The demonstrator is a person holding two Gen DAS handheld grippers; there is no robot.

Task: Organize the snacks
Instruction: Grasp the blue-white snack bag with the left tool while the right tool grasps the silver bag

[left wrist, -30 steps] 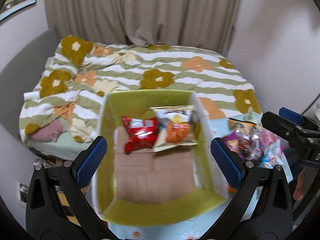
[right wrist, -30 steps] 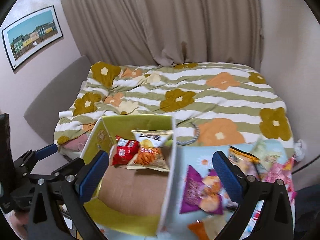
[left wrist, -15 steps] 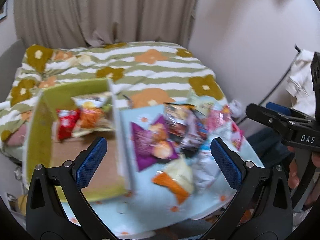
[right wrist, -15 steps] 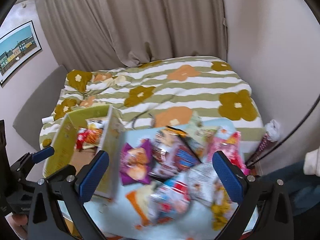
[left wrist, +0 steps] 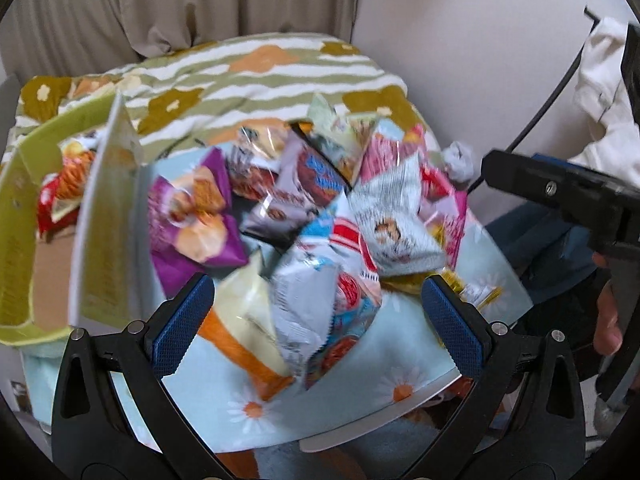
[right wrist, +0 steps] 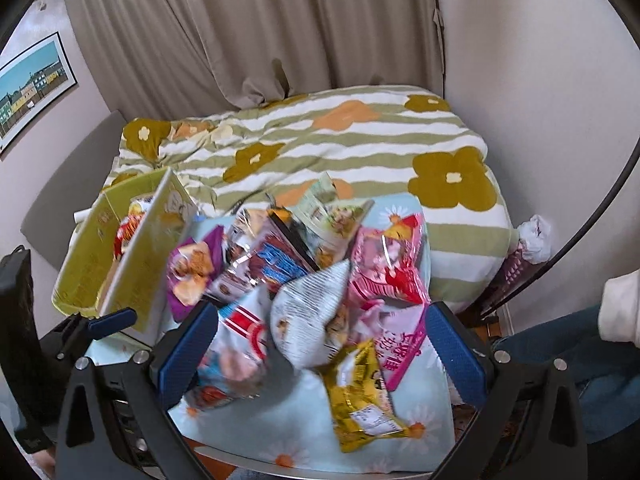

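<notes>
A heap of snack bags lies on a light-blue daisy cloth (left wrist: 376, 364): a purple bag (left wrist: 192, 220), a silver-and-red bag (left wrist: 324, 304), a pale bag (left wrist: 396, 224), a pink bag (right wrist: 388, 268) and a yellow bag (right wrist: 360, 396). To the left stands a green cardboard box (left wrist: 20, 216) with a red bag (left wrist: 50, 200) and an orange chip bag inside. My left gripper (left wrist: 316, 320) hovers open just above the silver-and-red bag. My right gripper (right wrist: 320, 348) hangs open over the pale bag (right wrist: 312, 316). Neither holds anything.
A bed with a striped flower quilt (right wrist: 320, 148) fills the space behind the table. Curtains (right wrist: 260, 28) hang at the back and a wall (right wrist: 540, 80) stands close on the right. A person's hand (left wrist: 608, 320) and blue trouser leg (right wrist: 560, 352) are at the right.
Both grippers have swung right, from over the green box to over the snack heap, and come lower and closer to the bags. Both stayed open and empty.
</notes>
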